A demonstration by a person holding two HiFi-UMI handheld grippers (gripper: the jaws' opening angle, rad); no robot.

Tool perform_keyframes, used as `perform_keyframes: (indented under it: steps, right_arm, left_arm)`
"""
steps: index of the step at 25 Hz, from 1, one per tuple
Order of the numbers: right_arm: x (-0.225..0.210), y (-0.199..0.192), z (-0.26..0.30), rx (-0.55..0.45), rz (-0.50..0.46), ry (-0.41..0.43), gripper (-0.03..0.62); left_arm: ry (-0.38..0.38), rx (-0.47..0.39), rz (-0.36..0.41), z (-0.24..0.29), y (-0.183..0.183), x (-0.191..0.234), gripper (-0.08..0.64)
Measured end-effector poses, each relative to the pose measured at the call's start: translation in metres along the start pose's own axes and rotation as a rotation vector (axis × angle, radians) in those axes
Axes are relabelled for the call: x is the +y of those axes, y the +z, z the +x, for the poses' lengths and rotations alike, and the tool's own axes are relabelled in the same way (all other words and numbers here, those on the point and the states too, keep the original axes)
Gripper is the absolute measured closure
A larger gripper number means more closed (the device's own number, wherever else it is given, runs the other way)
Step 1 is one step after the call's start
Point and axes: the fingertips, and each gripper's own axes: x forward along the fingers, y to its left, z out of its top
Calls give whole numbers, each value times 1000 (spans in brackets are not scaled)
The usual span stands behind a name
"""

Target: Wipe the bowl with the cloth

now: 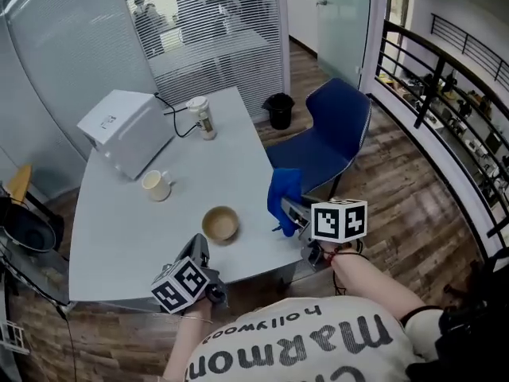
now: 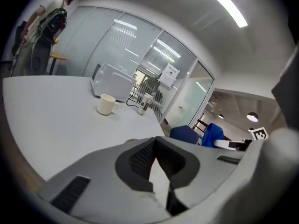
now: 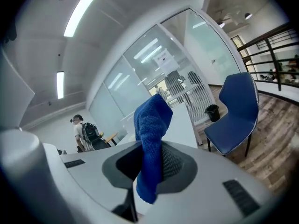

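A tan bowl (image 1: pixel 221 224) stands on the pale table (image 1: pixel 119 237) near its front edge. My left gripper (image 1: pixel 202 247) hangs just in front of and left of the bowl, apart from it. In the left gripper view its jaws (image 2: pixel 154 143) are shut with nothing between them. My right gripper (image 1: pixel 291 212) is off the table's right edge, to the right of the bowl, shut on a blue cloth (image 1: pixel 283 196). In the right gripper view the cloth (image 3: pixel 150 120) sticks up out of the closed jaws. The left gripper view shows the cloth (image 2: pixel 212 135) at right.
A cream mug (image 1: pixel 156 185) sits behind the bowl. Further back are a white box (image 1: pixel 127 130) with a cable and a small jar (image 1: pixel 203 118). A blue chair (image 1: pixel 334 134) and a black bin (image 1: pixel 279 110) stand right of the table. A railing (image 1: pixel 445 110) runs along the far right.
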Motion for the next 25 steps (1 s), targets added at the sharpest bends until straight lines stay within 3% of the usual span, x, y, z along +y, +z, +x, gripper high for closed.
perform_keyframes:
  steps: [3, 8, 14, 25]
  right_arm:
    - [-13, -2, -24, 31, -45, 1, 529]
    - [-23, -24, -53, 107, -18, 42, 529]
    - [-42, -33, -100, 127, -117, 55, 529]
    - [-51, -60, -143, 159, -122, 52, 529]
  left_arm:
    - [41, -20, -32, -12, -21, -15, 565]
    - [62, -26, -39, -30, -51, -45, 565]
    - [93, -25, -21, -56, -93, -85, 565]
    - [138, -6, -12, -99, -135, -109, 565]
